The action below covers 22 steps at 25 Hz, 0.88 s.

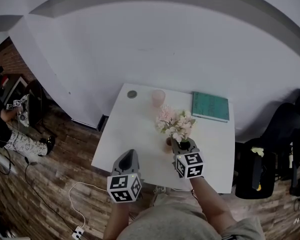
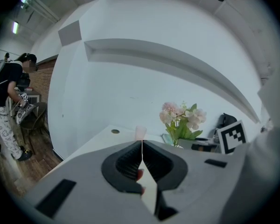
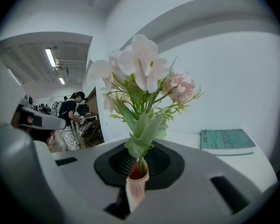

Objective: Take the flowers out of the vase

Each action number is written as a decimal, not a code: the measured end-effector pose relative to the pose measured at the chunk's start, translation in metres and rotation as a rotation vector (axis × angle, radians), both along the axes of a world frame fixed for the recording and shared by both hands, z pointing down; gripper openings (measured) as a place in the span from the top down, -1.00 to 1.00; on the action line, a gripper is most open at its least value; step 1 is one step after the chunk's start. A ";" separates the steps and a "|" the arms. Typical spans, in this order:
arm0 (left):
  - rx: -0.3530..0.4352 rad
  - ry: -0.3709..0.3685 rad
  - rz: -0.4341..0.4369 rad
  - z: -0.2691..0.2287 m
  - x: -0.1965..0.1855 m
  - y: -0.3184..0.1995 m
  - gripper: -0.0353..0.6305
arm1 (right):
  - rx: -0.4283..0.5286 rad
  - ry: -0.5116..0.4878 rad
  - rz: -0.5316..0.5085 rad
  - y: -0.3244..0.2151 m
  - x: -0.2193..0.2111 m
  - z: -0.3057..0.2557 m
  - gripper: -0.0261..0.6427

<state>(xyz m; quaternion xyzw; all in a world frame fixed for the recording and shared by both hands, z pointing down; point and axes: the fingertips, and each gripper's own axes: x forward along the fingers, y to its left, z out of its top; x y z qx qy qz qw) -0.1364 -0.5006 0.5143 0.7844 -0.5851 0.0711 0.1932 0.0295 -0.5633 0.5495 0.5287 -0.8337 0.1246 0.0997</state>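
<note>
The right tool [image 3: 137, 174] is narrowed onto the small pinkish vase [image 3: 135, 188], whose neck sits gripped between its jaws. The flowers [image 3: 142, 69] are still in the vase, rising straight up from its mouth. The left tool [image 2: 142, 148] has its jaws pressed together on nothing and hovers over the white counter [image 1: 135, 134], at about 8 o'clock from the vase. A teal book [image 1: 210, 106] lies at 1 o'clock from the flowers and a pink cup [image 1: 158, 97] at 11 o'clock.

I view a white wall [image 1: 165, 44] behind a white table [image 1: 135, 134] on wood-plank floor [image 1: 50, 184]. Brick wall [image 1: 14, 58] at left, black chair [image 1: 285, 126] at right, strip lights [image 3: 50, 57] overhead.
</note>
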 end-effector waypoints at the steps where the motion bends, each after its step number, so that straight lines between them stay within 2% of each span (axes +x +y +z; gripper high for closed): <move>1: 0.001 0.001 0.002 0.000 0.001 0.002 0.87 | 0.007 -0.002 0.000 0.000 0.000 -0.004 0.82; 22: 0.010 0.014 0.015 -0.003 0.012 0.070 0.87 | 0.183 -0.031 -0.018 0.018 -0.006 -0.090 0.82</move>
